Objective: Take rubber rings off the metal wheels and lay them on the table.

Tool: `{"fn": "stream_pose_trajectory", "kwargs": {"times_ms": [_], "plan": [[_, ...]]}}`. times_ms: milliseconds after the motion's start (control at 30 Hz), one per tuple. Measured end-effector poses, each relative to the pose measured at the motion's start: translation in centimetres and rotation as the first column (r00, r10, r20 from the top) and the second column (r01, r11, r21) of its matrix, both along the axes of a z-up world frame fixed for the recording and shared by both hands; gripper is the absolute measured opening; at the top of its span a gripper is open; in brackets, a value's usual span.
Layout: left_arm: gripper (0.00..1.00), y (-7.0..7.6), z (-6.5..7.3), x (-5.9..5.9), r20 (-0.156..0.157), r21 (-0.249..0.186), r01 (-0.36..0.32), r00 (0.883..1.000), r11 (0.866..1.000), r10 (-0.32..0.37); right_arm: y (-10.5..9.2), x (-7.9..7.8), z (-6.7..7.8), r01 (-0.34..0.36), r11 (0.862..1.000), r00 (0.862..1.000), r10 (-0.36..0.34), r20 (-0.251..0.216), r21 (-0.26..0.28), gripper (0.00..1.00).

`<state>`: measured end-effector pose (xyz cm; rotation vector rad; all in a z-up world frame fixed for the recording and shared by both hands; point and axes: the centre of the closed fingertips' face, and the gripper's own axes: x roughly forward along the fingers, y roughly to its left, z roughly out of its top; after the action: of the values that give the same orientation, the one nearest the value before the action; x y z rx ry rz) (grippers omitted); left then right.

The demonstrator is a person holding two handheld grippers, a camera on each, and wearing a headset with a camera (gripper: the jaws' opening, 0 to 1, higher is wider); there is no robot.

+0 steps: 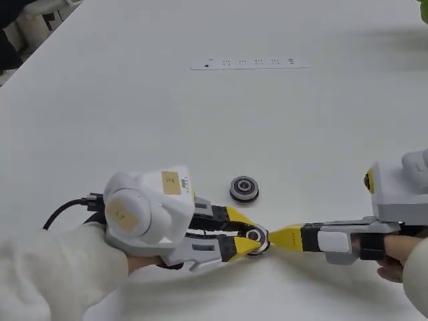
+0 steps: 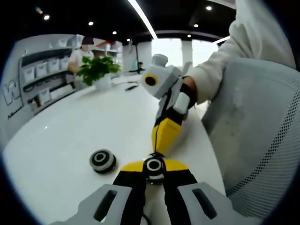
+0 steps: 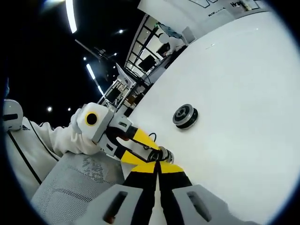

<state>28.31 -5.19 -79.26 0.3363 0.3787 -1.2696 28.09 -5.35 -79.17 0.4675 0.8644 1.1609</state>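
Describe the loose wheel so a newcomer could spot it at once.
On the white table, the left gripper and right gripper meet tip to tip. Just beyond them the loose wheel lies flat, dark with a shiny hub. Unlike the other wheel, clamped in the left gripper, nothing touches it.

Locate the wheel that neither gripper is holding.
In the head view the loose wheel lies on the table just beyond the left gripper, apart from it; in the left gripper view it lies left of the clamped wheel.
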Motion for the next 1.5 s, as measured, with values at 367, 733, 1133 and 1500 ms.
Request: {"fn": "stream_pose_trajectory", "kwargs": {"times_ms": [367, 733, 1133, 1500], "plan": [[0.13, -0.03, 0.01, -0.01, 0.001, 0.0, 0.002, 1.0, 1.0, -0.002, 0.17, -0.11, 0.24, -0.007, 1.0, 1.0, 0.007, 0.002, 0.013, 0.0], [0.13, -0.06, 0.03, -0.03, 0.002, 0.001, 0.005, 1.0, 1.0, -0.005, 0.38, -0.2, 0.51, -0.016, 0.999, 1.0, 0.016, 0.008, 0.029, 0.0], [0.13, -0.08, 0.06, -0.04, 0.003, 0.002, 0.005, 1.0, 1.0, -0.005, 0.46, -0.21, 0.58, -0.029, 0.999, 0.999, 0.029, 0.027, 0.021, 0.0], [0.14, -0.03, -0.05, 0.07, 0.004, 0.002, 0.005, 1.0, 1.0, -0.005, 0.72, -0.29, 0.87, -0.039, 0.999, 0.999, 0.038, 0.034, 0.035, 0.0]]}}
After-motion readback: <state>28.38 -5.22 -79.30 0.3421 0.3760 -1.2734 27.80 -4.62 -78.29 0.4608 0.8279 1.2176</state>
